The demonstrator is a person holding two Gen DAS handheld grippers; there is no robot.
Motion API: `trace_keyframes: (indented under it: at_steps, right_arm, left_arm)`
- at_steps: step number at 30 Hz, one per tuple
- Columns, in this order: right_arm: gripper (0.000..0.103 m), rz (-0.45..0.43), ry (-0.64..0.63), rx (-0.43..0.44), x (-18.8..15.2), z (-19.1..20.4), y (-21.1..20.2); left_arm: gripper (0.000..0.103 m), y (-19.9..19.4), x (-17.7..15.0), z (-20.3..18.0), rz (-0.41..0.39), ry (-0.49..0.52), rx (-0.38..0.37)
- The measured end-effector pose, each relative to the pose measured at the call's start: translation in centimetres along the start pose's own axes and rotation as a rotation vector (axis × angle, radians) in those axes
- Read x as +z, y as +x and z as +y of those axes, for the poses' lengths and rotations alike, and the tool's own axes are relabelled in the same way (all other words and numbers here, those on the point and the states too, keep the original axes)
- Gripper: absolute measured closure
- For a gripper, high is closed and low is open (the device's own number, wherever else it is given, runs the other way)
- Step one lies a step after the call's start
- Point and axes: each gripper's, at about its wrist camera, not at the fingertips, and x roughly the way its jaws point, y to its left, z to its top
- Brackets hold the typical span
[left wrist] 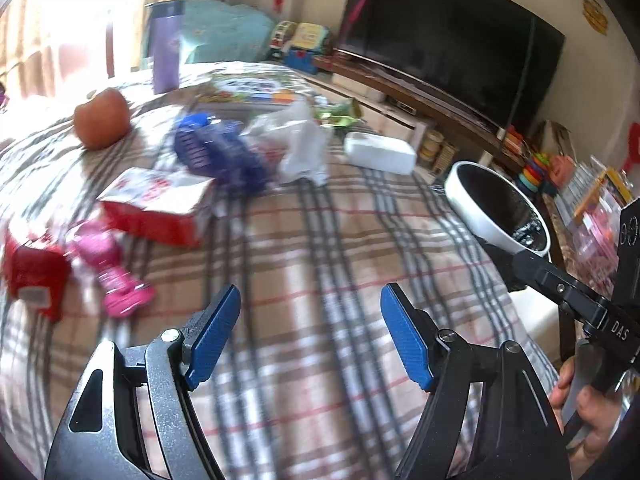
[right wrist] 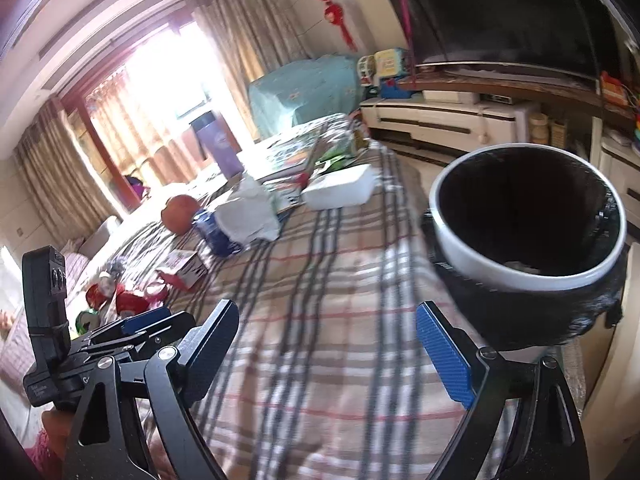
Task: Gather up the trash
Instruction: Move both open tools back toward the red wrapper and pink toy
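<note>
Going from left to right over the table with its checked cloth, the trash lies in a loose row at the far side. At the far left are a red wrapper and a pink wrapper, then a red-and-white carton, a blue bag, a crumpled white bag and a white box. An apple and a purple bottle stand behind them; these are probably not trash.

The left gripper points forward and down over bare cloth. All the trash lies ahead of it and mostly to its left. The carton is the nearest large piece, with its long axis running across the view. The left fingers stand apart and hold nothing.

The right gripper is also over bare cloth. Its fingers are wide apart, empty, and touch nothing. The bin, white-rimmed with a dark liner, is just ahead on its right at the table edge, so this hand is nearer to the bin, while the left hand is nearer to the trash. Both views are blurred, so what exactly the smaller pieces are I cannot tell for sure.
</note>
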Motion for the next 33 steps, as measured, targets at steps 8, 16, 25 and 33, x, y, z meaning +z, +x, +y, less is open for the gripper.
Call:
trace_keyframes:
  at_steps: [8, 16, 25, 33]
  right_arm:
    - [0.012, 0.036, -0.046, 0.046, -0.8, 3.1, 1.6]
    - [0.012, 0.071, -0.097, 0.091, -1.3, 6.0, 3.0]
    - [0.012, 0.098, -0.134, 0.131, -1.8, 8.7, 4.4]
    - [0.012, 0.122, -0.176, 0.161, -2.2, 11.3, 5.7]
  left_arm:
    - [0.029, -1.7, -1.4, 3.3, -0.015, -0.041, 0.05]
    - [0.029, -3.4, -2.0, 6.0, -0.035, -0.079, 0.087]
    - [0.029, -4.8, -2.6, 9.3, -0.042, -0.11, 0.137]
    - [0.029, -6.1, -3.1, 13.3, -0.047, -0.172, 0.2]
